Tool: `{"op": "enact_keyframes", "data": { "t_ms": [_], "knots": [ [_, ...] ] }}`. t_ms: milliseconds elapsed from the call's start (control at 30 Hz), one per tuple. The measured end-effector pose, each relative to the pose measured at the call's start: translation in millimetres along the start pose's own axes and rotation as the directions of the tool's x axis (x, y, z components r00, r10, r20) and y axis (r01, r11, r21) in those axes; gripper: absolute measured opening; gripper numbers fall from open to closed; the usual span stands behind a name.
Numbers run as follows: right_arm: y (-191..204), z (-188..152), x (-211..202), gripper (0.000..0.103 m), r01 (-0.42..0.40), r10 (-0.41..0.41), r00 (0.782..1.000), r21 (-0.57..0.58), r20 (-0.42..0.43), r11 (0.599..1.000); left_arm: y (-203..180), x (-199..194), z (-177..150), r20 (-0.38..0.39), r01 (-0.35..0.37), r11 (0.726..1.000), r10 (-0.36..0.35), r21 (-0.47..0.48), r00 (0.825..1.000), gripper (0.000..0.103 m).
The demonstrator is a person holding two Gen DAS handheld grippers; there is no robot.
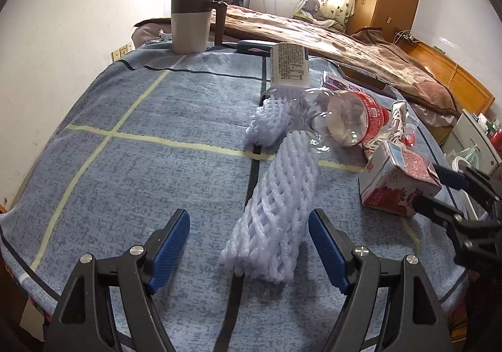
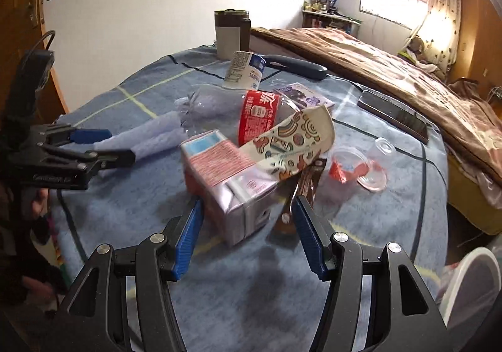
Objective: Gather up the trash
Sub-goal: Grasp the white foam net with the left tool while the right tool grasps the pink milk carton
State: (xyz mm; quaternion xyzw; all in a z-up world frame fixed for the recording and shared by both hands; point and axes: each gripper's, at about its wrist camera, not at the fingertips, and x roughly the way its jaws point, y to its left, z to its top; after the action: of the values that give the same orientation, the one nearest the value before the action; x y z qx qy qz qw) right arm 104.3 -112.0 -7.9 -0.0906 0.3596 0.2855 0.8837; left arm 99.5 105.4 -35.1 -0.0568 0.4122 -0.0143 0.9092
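Blue-grey cloth [image 1: 141,107], crossed by pale tape, is spread over the table beside a bed [image 2: 392,82]; the left gripper [image 1: 249,245] is held apart around a foam net [image 1: 276,214], and the right gripper [image 2: 248,232] is held apart around a carton [image 2: 226,182].

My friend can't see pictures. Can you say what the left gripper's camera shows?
Open blue jaws of the left gripper sit either side of a pale purple foam net lying on a blue tablecloth. Behind lie a crushed plastic bottle and a red carton.

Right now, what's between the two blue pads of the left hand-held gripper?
The near end of the purple foam net lies between the left hand-held gripper's open pads, untouched, on the blue cloth. The left wrist view shows it.
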Motion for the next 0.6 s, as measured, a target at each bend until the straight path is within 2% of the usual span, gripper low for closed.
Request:
{"op": "enact_keyframes", "data": {
  "t_ms": [133, 267, 400, 433, 600],
  "knots": [
    [1.7, 6.4, 2.6, 0.06, -0.057, 0.057, 0.998, 0.004, 0.004, 0.998, -1.1, 0.9, 2.0, 0.002, 0.015, 1.0, -0.015, 0.004, 1.0, 0.08],
    [7.6, 9.0, 11.6, 0.06, -0.072, 0.073, 0.997, 0.015, -0.028, 0.997, -4.7, 2.0, 5.7, 0.009, 0.011, 0.999, -0.011, 0.031, 1.0, 0.08],
    [8.3, 6.6, 11.0, 0.06, -0.072, 0.073, 0.997, 0.056, -0.016, 0.996, -10.1, 7.1, 8.5, -0.005, 0.024, 0.997, -0.024, 0.077, 1.0, 0.08],
    [8.4, 6.0, 10.0, 0.054, -0.068, 0.069, 0.998, 0.063, -0.01, 0.996, -11.0, 8.1, 8.6, -0.006, 0.028, 0.996, -0.027, 0.087, 1.0, 0.079],
    [8.3, 3.8, 8.0, 0.047, -0.064, 0.064, 0.998, 0.087, -0.001, 0.994, -15.8, 14.7, 5.2, -0.033, 0.047, 0.993, -0.044, 0.113, 0.998, 0.06]
  ]
}}
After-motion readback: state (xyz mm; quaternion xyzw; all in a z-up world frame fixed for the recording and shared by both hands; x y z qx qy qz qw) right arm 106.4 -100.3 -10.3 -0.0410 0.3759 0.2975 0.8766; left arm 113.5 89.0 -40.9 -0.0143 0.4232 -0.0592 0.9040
